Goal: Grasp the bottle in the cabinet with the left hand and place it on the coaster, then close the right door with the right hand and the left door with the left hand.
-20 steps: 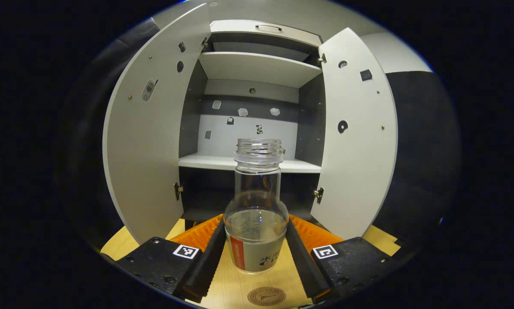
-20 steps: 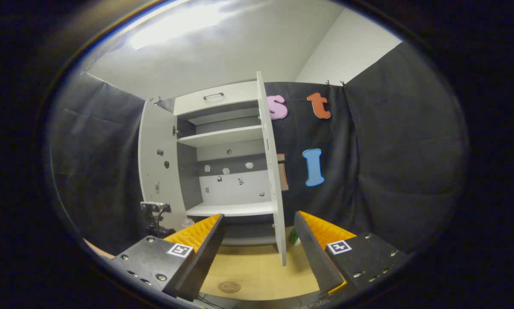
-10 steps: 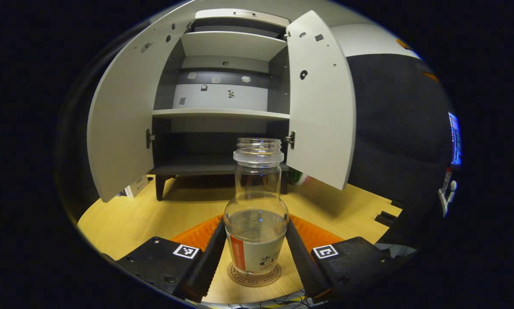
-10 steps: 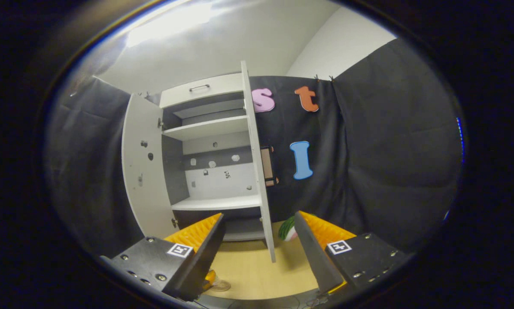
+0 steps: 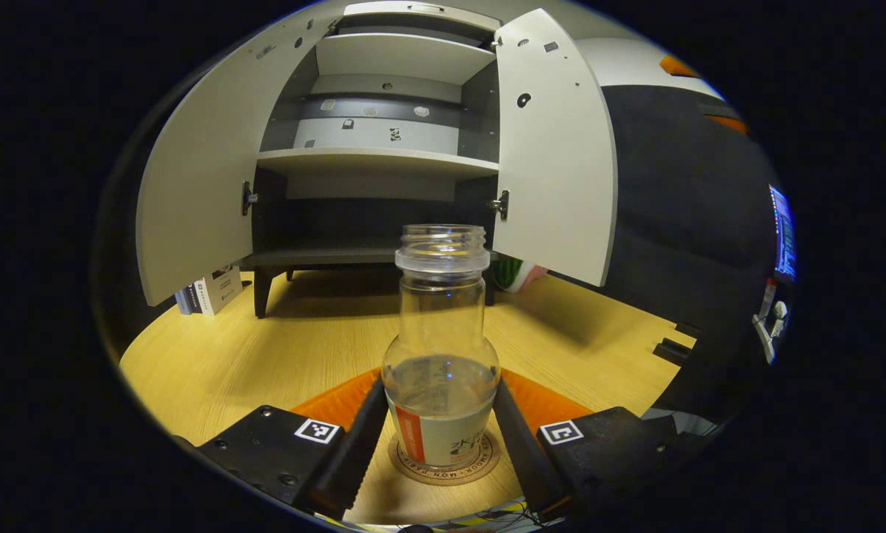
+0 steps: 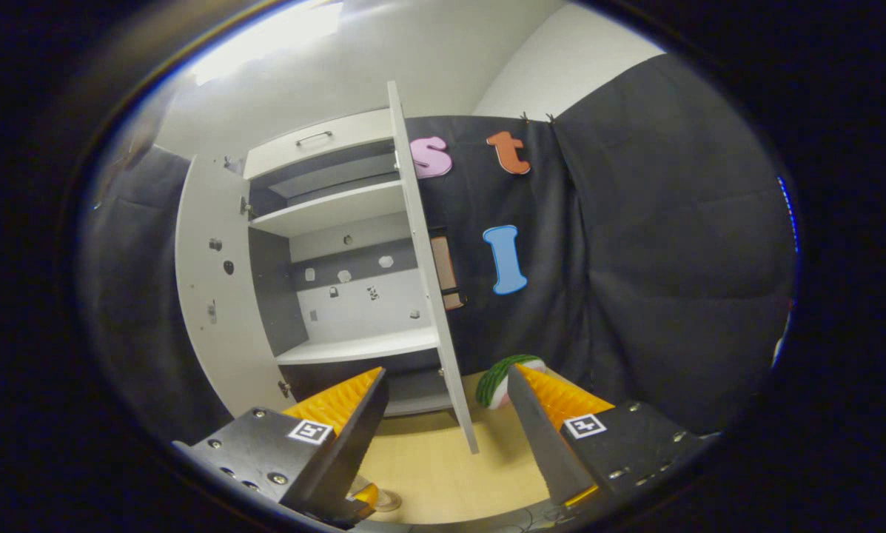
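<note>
Holding bottle [image 5: 440, 363] upright on coaster [image 5: 444, 466], left gripper [image 5: 440, 433] clamped on it. Right gripper [image 6: 446, 437] spread, empty. Both cabinet doors open.

The left tool [image 5: 440, 444] has two long fingers with serrated, toothed inner faces, each rising from a broad, ribbed wedge-shaped backing. Each finger is mounted on a flat black block with rounded corners, fastened by small round screws. On top of each block sits a small square white tag printed with a black coded pattern. The right tool [image 6: 448, 433] is built the same way: two toothed, wedge-backed fingers, black screw-studded mounting blocks, and one square black-and-white tag on each block near the finger's root.
</note>
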A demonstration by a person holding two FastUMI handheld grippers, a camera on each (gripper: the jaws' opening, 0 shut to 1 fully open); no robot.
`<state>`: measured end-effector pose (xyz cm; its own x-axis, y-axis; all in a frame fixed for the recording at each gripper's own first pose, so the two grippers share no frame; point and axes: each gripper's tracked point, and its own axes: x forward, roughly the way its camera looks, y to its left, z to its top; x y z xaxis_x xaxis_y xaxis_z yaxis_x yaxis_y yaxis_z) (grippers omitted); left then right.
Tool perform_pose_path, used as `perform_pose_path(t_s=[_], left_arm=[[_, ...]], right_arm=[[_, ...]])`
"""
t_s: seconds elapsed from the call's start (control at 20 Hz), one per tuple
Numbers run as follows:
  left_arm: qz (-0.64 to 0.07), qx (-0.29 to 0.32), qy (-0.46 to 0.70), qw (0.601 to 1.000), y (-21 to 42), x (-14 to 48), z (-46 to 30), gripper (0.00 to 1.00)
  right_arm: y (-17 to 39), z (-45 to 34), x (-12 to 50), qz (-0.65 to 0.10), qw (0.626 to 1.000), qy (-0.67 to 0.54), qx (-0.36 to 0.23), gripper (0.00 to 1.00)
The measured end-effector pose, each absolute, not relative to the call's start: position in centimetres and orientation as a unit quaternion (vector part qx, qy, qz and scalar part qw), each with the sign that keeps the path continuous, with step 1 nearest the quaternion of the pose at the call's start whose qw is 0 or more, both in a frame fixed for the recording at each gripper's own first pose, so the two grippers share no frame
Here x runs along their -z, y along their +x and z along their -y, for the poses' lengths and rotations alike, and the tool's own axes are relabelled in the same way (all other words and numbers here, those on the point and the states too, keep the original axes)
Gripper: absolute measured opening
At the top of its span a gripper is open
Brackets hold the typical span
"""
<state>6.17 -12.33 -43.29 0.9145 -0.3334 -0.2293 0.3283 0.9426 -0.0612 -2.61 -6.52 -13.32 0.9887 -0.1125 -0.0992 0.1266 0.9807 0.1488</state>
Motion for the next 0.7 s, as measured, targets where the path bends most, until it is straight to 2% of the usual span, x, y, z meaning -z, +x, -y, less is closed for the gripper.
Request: perform_pose_path(t_s=[0.05,0.1,0.15,0.2,0.45,0.7], left_arm=[[-0.13,0.169,-0.004,0.977,6.1,43.5,12.3,0.84],[-0.135,0.172,0.001,0.976,6.0,43.6,12.3,0.85],[-0.136,0.177,0.004,0.975,5.7,43.2,12.5,0.86],[-0.134,0.182,0.006,0.974,5.6,42.5,12.6,0.86],[-0.151,0.197,0.03,0.968,5.2,39.8,12.5,0.86],[-0.131,0.22,0.037,0.966,5.0,33.6,12.5,0.88]], right_arm=[[-2.5,6.5,13.5,-0.048,0.995,0.068,0.059,0.93],[-2.3,6.6,13.6,-0.051,0.995,0.059,0.061,0.98],[-2.1,6.6,13.7,-0.055,0.995,0.05,0.061,0.93],[-2.1,6.6,13.6,-0.056,0.996,0.043,0.061,0.98],[-1.8,6.8,11.9,-0.033,0.997,0.018,0.063,0.98],[0.0,9.4,9.4,-0.011,0.997,0.023,0.077,0.98]])
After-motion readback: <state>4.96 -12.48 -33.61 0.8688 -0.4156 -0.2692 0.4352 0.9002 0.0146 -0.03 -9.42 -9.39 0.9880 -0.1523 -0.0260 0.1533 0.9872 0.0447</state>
